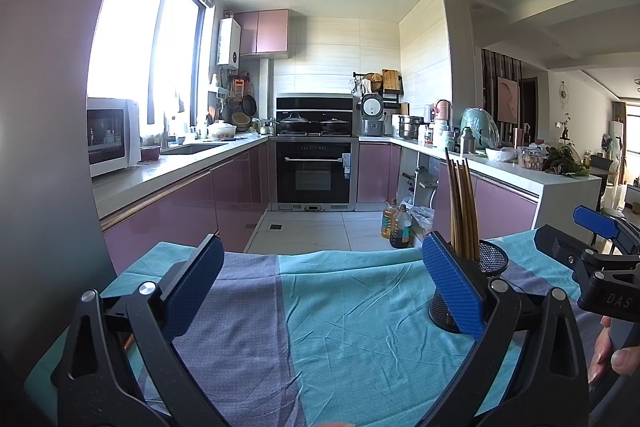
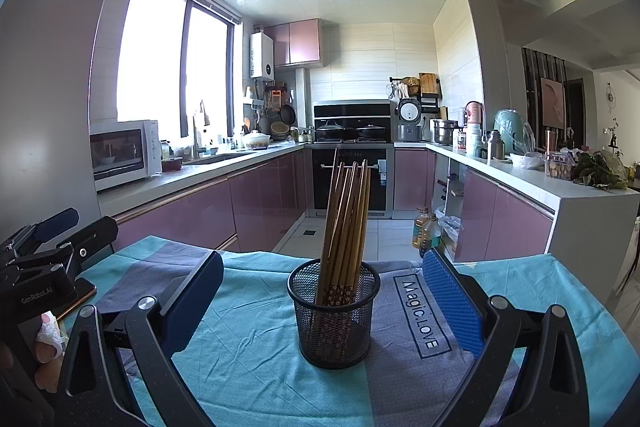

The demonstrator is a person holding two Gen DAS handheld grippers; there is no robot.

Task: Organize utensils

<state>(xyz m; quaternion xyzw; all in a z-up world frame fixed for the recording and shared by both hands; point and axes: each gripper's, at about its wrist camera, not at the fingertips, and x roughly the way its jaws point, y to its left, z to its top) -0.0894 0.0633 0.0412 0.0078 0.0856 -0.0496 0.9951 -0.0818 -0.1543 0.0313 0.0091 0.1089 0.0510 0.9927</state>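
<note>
- Kitchen with pink-fronted cabinets, a black built-in oven point(image 2: 350, 179) at the far wall and a white microwave point(image 2: 124, 153) on the left counter; it forms the background in both wrist views.
- Desk covered by a turquoise and grey-purple cloth point(image 2: 248, 347) printed "Magic.LOVE"; apart from the holder, no loose utensils show on the part of the cloth in view.
- Right gripper point(image 2: 320, 303): blue-padded fingers point(image 2: 452, 303) spread wide apart, clamping nothing. The holder stands directly ahead, centred between them and slightly beyond the tips.
- Left gripper point(image 1: 320, 291): fingers point(image 1: 196, 287) likewise wide apart and empty, aimed at bare cloth. The holder lies off to its right, partly hidden behind the right finger.
- Black wire-mesh cylindrical holder point(image 2: 334, 319), upright on the cloth near the desk's middle.
- Bundle of brown wooden chopsticks point(image 2: 346, 227) standing in the holder, long axes near vertical, leaning slightly away and fanning at the top.
- Judgement: the right gripper is the nearer and better aligned; a grasp would call for a forward reach, closing across the shafts above the rim.
</note>
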